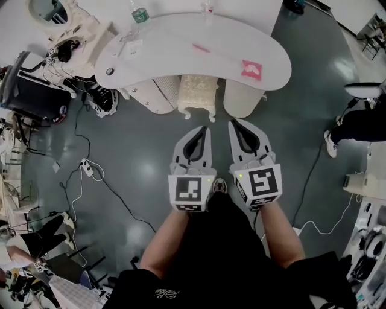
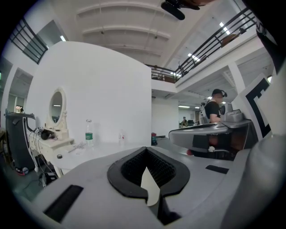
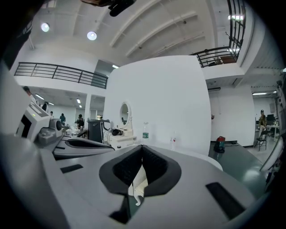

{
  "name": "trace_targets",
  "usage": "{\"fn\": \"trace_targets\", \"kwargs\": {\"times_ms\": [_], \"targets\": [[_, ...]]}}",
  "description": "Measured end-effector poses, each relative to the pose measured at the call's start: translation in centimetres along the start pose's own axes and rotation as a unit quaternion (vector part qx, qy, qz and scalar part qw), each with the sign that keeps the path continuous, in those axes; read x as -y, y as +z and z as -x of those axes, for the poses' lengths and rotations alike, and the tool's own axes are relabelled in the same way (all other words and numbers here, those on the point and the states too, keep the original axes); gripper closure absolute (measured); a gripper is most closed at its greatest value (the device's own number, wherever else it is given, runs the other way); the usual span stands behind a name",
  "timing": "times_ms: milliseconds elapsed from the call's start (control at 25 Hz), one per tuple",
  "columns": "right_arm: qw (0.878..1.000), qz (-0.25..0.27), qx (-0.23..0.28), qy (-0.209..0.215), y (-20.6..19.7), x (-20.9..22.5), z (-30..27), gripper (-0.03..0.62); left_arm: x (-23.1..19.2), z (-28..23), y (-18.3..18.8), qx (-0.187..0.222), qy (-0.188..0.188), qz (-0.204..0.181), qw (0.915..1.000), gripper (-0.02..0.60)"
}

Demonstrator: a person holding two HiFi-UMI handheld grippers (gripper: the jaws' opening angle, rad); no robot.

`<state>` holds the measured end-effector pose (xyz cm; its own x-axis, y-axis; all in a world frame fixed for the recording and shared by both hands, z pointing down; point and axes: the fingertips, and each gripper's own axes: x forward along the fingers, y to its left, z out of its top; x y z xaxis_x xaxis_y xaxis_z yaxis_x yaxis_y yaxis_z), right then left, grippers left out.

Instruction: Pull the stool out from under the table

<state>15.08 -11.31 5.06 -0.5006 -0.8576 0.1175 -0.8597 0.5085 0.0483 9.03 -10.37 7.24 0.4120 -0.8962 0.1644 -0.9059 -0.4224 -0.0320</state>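
Observation:
In the head view a cream cushioned stool (image 1: 197,95) with white carved legs stands tucked under the front edge of a curved white table (image 1: 181,51). My left gripper (image 1: 203,130) and right gripper (image 1: 232,124) hang side by side over the grey floor, a short way in front of the stool and pointing at it. Both are shut with nothing held. In the left gripper view a sliver of the stool (image 2: 149,181) shows past the closed jaws. The right gripper view shows its ribbed side and a leg (image 3: 137,181) the same way.
On the table stand a water bottle (image 1: 140,13) and a pink item (image 1: 251,70). A small mirror stand (image 1: 60,21) and a black machine (image 1: 27,90) crowd the left. Cables and a power strip (image 1: 88,168) lie on the floor. A person's legs (image 1: 359,124) are at the right.

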Motion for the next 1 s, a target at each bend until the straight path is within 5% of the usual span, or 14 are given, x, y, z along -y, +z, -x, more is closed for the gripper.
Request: {"fn": "trace_targets", "kwargs": {"times_ms": [520, 1000], "targets": [[0.999, -0.001, -0.034, -0.004, -1.3, -0.3, -11.2, 0.588, -10.6, -5.4, -1.8, -0.026, 0.004, -0.001, 0.9996, 0.575], [0.99, 0.039, -0.115, -0.066, -7.1, -3.3, -22.3, 0.588, -23.1, -9.6, -8.7, -0.064, -0.095, -0.06, 0.9916, 0.575]]}}
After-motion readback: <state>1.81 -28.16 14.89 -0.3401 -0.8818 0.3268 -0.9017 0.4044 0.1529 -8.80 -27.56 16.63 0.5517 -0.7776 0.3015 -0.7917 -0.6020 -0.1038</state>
